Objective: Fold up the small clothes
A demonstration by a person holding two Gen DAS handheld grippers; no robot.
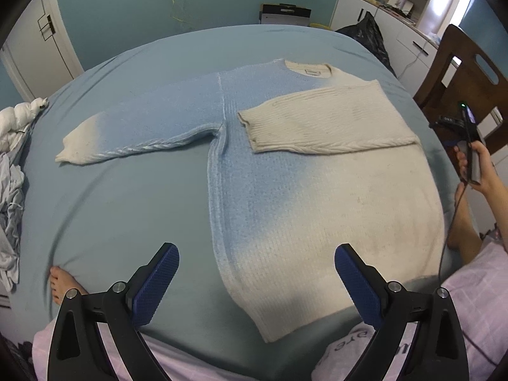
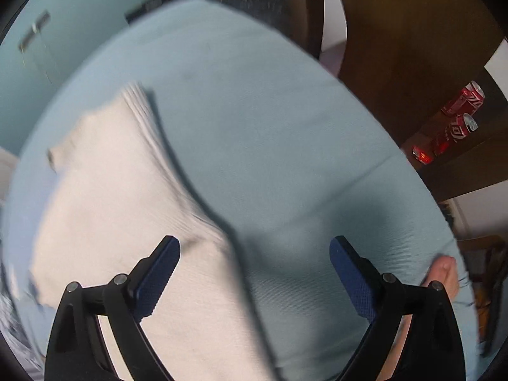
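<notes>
A blue-and-cream knit sweater [image 1: 285, 184] lies flat on the light blue bed [image 1: 127, 206]. Its right sleeve [image 1: 327, 123] is folded across the chest; its left sleeve [image 1: 136, 130] stretches out to the left. My left gripper [image 1: 255, 282] is open and empty above the sweater's hem. My right gripper [image 2: 254, 273] is open and empty over the sweater's right edge [image 2: 133, 197], which looks blurred. The right gripper's handle [image 1: 470, 146] shows in the left wrist view at the bed's right side, held in a hand.
Crumpled white and grey clothes [image 1: 12, 171] lie at the bed's left edge. A wooden chair [image 1: 466, 73] and white cabinets [image 1: 381, 16] stand to the right. Red cans [image 2: 457, 117] sit on a dark shelf beside the bed. Bare feet [image 1: 60, 282] rest on the bed near me.
</notes>
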